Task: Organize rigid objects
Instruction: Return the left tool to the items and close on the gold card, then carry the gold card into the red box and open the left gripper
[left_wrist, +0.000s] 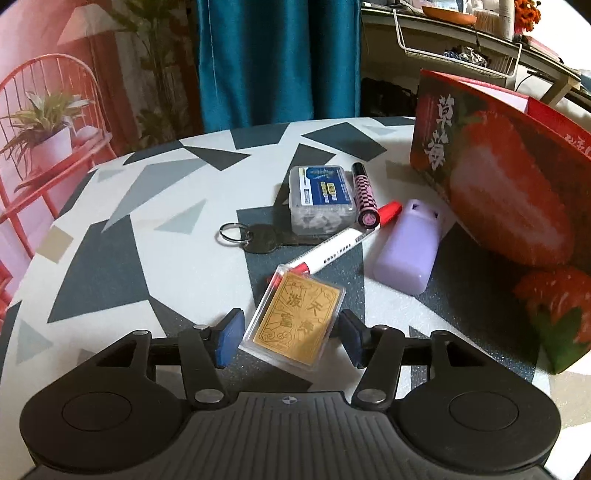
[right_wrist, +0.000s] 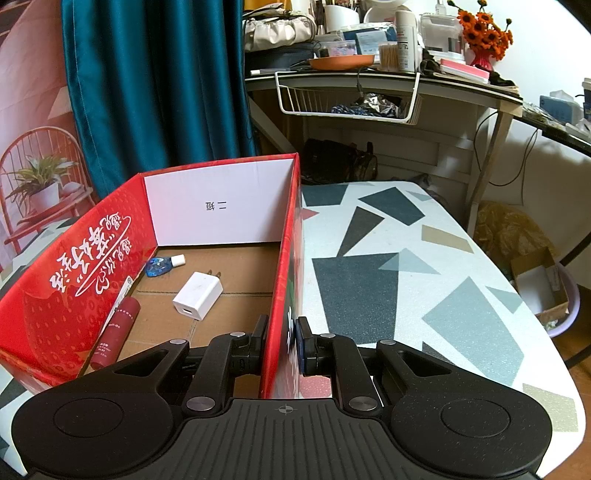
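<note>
Round bench (left_wrist: 122, 206) with a grey-and-white triangle print, teal curtain behind it, cluttered shelf off to the side. The loose stuff sits in a little pile near the strawberry box (left_wrist: 509, 192): a gold card in a clear case (left_wrist: 295, 325), a red-capped marker (left_wrist: 343, 243), a lilac bottle (left_wrist: 406, 247), a clear plastic box (left_wrist: 321, 199), a pink checkered tube (left_wrist: 364, 197) and a key on a ring (left_wrist: 255, 238).

The left gripper (left_wrist: 291, 338) is angled down at the bench with its jaws about half open, straddling the card case but apparently not pressing on it. No earlier shot, so that's all I'd say there. The case looks light, stiff and slick, so I'd pinch it across the long edges near the middle; grab a corner and it'll probably pivot or squirt out. The far end touches the marker.

The right gripper (right_wrist: 282, 345) also tilts down, jaws clamped on the right wall of the box (right_wrist: 291, 258), steadying it. Inside already: a white charger (right_wrist: 197, 297), a dark red tube (right_wrist: 114, 332) and a small blue bottle (right_wrist: 162, 263).
</note>
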